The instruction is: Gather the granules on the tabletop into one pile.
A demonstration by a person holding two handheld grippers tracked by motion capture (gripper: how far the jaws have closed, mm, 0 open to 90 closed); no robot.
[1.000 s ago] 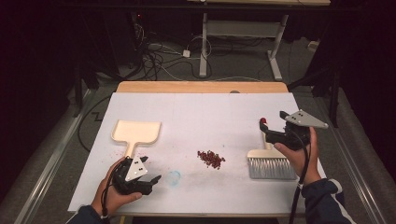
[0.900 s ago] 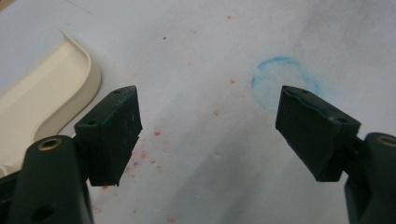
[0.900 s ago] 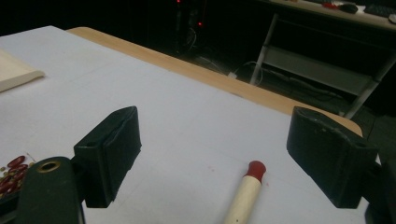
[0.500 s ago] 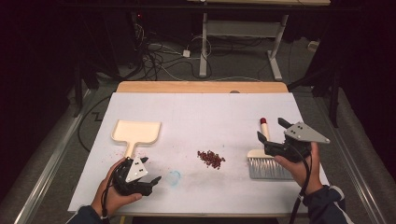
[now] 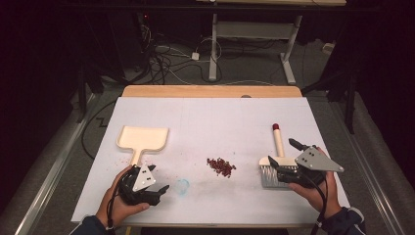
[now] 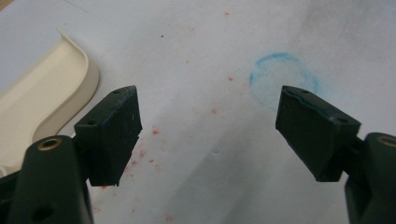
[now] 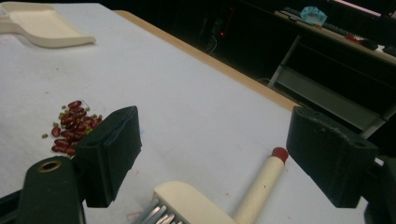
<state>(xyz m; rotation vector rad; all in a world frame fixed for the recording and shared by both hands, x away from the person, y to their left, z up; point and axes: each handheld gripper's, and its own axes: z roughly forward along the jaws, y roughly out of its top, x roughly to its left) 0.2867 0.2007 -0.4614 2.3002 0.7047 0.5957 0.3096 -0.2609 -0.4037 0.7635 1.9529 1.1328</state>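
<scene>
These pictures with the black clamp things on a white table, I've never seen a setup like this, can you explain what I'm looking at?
A person sits at a white table and holds a hand tool in each hand, each ending in two black fingers. The high view looks down from above: the left gripper rests near the table's front edge, and the right gripper hovers over a brush.

The other two pictures come from cameras that ride on the tools and look out between their fingers. The left gripper view shows a blue ring mark and the edge of a cream dustpan. The right gripper view shows the brush with its red-tipped handle and a small pile of red beans.

Both grippers are open and hold nothing.
</scene>
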